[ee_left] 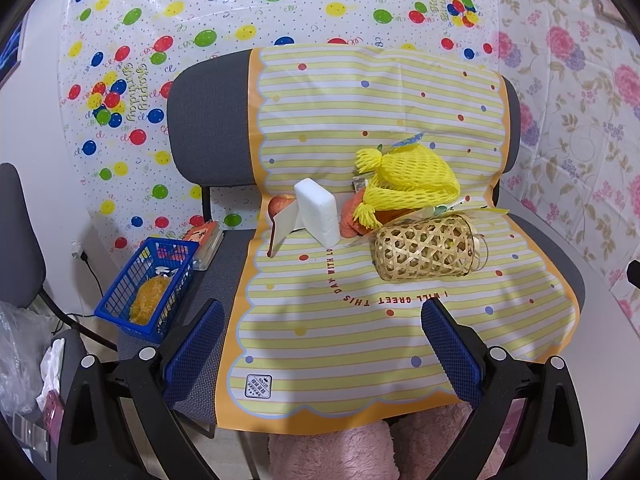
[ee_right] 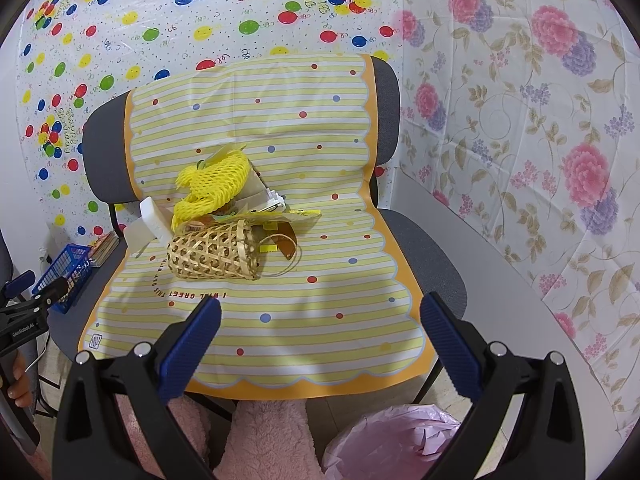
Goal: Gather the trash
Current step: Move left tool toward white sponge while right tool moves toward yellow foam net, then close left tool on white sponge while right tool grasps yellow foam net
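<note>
A pile of items lies on a yellow striped sheet (ee_left: 360,312) over a grey chair seat: a yellow foam fruit net (ee_left: 408,178) (ee_right: 214,182), a woven bamboo basket (ee_left: 424,250) (ee_right: 212,254) on its side, a white foam block (ee_left: 318,210) (ee_right: 154,214), orange pieces (ee_left: 352,216), paper scraps and wrappers (ee_right: 276,210). My left gripper (ee_left: 320,344) is open and empty, above the sheet's front part, short of the pile. My right gripper (ee_right: 320,336) is open and empty, above the sheet's front right. A bin with a pink bag (ee_right: 392,440) stands below the right gripper.
A blue plastic basket (ee_left: 148,284) (ee_right: 64,276) with an orange-yellow item stands at the seat's left edge, next to a small box (ee_left: 206,242). An apple (ee_left: 278,206) lies behind a card. Another chair (ee_left: 20,240) and bags are at the left. Pink fluffy slippers (ee_right: 264,440) show below.
</note>
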Tool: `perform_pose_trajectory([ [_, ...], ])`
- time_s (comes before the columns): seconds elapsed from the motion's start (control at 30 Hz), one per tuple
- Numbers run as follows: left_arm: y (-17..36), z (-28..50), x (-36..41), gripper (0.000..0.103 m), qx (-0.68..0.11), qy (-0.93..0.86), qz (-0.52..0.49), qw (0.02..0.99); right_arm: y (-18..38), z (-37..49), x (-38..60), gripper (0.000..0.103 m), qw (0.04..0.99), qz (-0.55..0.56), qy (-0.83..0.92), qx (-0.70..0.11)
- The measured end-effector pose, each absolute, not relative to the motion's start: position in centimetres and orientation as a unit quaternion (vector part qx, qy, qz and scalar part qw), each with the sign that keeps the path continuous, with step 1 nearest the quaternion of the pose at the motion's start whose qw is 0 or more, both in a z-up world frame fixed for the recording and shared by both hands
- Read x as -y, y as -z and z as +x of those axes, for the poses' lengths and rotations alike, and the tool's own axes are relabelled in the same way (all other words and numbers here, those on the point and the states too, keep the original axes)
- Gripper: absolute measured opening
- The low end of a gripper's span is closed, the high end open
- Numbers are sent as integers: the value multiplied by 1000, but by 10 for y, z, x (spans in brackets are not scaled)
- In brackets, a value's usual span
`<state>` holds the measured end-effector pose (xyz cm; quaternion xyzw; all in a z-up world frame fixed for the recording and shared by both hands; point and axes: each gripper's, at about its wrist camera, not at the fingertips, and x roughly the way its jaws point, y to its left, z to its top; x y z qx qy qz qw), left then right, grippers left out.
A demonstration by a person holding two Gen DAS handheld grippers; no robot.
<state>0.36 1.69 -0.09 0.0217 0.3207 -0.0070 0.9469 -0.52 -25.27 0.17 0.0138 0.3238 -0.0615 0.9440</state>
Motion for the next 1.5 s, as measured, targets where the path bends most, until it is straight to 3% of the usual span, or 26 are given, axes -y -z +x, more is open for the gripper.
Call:
perform_pose_trajectory([
  [0.37,24,18,-24,97,-367,-25,58,928,22,9,237,97,961,-60,40,-268],
  [0.63,45,36,-36,97,-392,-18,25,919,31,39,231,97,955,-34,-3,-294],
  [0.87,42,53,-43,97,-349,-63,69,932,24,67,214,97,958,-42,-29,-282],
  [1.13,44,95,-67,97,-372,-59,-13,926,22,108,194,97,956,-57,-45,-285],
  [1.5,46,187,-36,92,-377,-23,-10,926,16,164,207,97,958,-54,-24,-279],
])
